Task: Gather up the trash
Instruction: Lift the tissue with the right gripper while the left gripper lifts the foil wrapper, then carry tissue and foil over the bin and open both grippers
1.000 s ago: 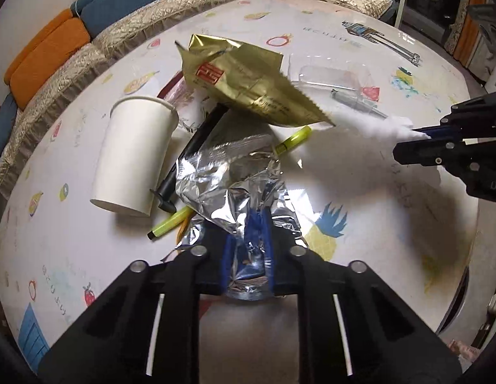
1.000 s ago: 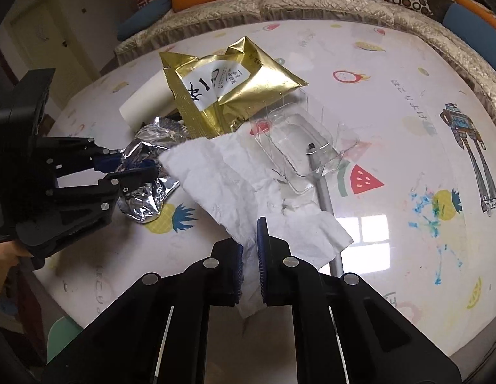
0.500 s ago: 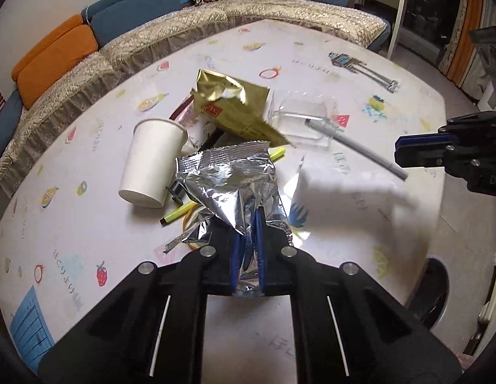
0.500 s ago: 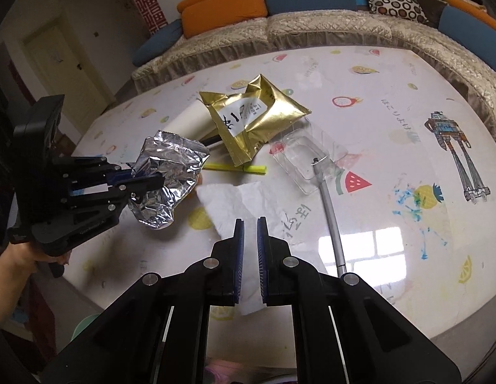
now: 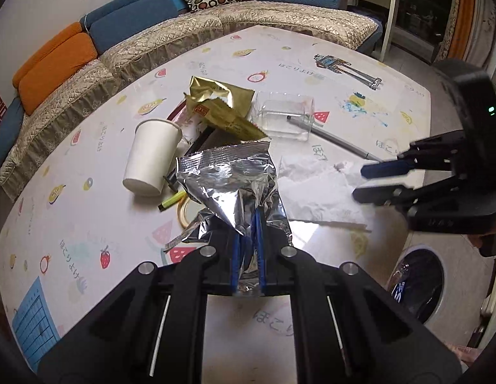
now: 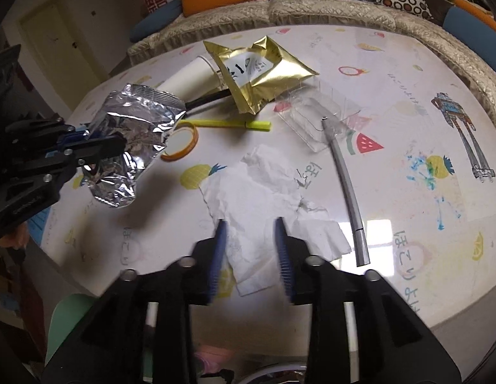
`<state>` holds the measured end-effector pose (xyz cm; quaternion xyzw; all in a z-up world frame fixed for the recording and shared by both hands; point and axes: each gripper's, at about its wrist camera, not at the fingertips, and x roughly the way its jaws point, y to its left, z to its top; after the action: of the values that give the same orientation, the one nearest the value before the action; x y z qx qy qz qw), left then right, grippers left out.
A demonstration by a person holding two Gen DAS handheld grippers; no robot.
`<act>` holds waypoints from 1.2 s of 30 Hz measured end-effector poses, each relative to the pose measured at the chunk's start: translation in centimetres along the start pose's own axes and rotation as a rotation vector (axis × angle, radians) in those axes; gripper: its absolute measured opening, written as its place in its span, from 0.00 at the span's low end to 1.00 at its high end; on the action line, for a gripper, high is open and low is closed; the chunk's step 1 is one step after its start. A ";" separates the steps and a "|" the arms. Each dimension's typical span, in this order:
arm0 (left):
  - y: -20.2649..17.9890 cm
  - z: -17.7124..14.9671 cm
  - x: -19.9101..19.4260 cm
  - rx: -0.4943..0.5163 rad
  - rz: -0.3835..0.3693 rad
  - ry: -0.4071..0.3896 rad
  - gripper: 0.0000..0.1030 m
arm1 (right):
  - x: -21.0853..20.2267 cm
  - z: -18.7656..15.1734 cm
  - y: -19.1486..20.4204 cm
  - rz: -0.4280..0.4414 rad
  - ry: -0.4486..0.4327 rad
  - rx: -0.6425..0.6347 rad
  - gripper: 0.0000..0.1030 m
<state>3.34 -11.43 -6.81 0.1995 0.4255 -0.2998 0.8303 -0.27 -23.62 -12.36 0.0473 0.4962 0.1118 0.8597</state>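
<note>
I had the left gripper (image 5: 247, 240) clamped on the silver foil bag (image 5: 235, 182), lifted off the table (image 6: 392, 73) | right gripper (image 6: 251, 246) spread apart, empty, over white tissue (image 6: 264, 192) near table edge

Bare table (image 6: 392, 73) lay open right of grey pen (image 6: 347, 188). Crumpled tissue (image 6: 267, 198) covered table straight ahead of right gripper (image 6: 251, 224), fingers spread. Beyond tissue, clutter barred passage: clear plastic tray (image 6: 318, 118), gold packet (image 6: 260, 70), yellow marker (image 6: 228, 124), tape ring (image 6: 180, 144), paper cup (image 5: 151, 160). Left gripper (image 5: 248, 233), clamping silver foil bag (image 5: 235, 182), blocked left flank.
</note>
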 end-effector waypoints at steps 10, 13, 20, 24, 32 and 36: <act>1.8 -1.9 0.9 -0.026 0.013 0.026 0.06 | 3.4 -0.4 1.6 -0.104 0.014 -0.085 0.62; 2.0 -2.4 0.9 -0.028 0.016 0.030 0.06 | 3.9 -0.6 1.9 -0.127 0.017 -0.106 0.53; 2.0 -3.1 0.6 -0.045 0.010 0.029 0.06 | 3.2 -0.2 0.2 -0.109 0.021 -0.017 0.02; 1.5 -3.0 -0.2 -0.035 -0.001 0.019 0.06 | 1.5 -0.1 -0.1 -0.033 -0.010 0.032 0.02; -3.9 -1.8 -2.7 0.052 -0.085 -0.014 0.06 | -8.1 -3.1 -2.0 0.049 -0.097 0.094 0.02; -10.1 -1.9 -3.1 0.158 -0.179 -0.005 0.06 | -12.2 -8.1 -4.3 0.033 -0.086 0.138 0.02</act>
<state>-5.90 -16.82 -6.08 0.2248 0.4145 -0.4058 0.7830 -12.51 -30.95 -7.00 0.1195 0.4644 0.0892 0.8730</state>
